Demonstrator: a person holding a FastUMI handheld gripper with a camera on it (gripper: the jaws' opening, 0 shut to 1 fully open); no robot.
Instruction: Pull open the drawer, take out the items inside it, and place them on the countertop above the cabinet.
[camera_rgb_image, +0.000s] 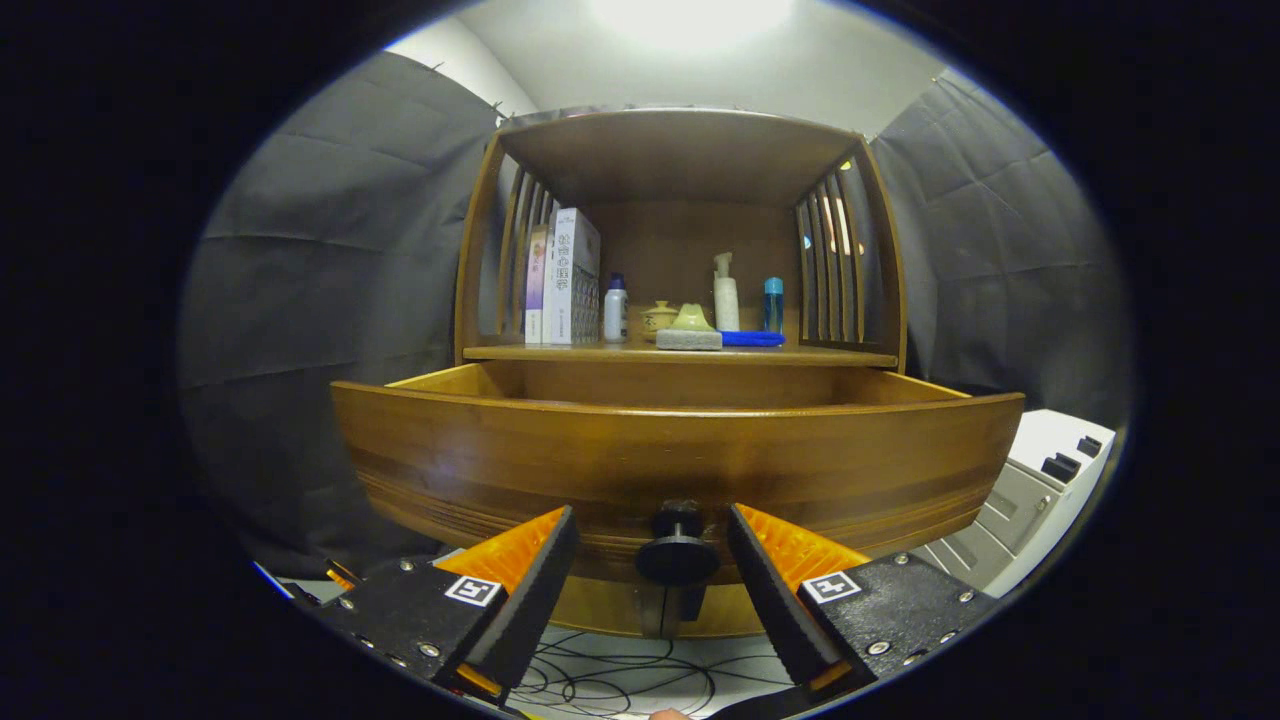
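Note:
A wooden drawer (680, 450) stands pulled out from the cabinet toward me, its curved front panel wide across the view. Its dark round knob (678, 548) sits between my fingertips, touching neither finger. My gripper (652, 535) is open, with a clear gap on each side of the knob. The drawer's inside is hidden behind the front panel. Above it lies the wooden countertop (850, 356), under a shelf hood. A grey sponge (688, 339) and a blue flat item (752, 338) rest near the countertop's front edge.
On the countertop stand boxes (562, 278), a white bottle (615, 310), a small ceramic pot (660, 317), a pump bottle (726, 292) and a blue bottle (773, 304). A white-grey unit (1040, 485) sits beside the drawer's right end. Cables (620, 680) lie on the floor below.

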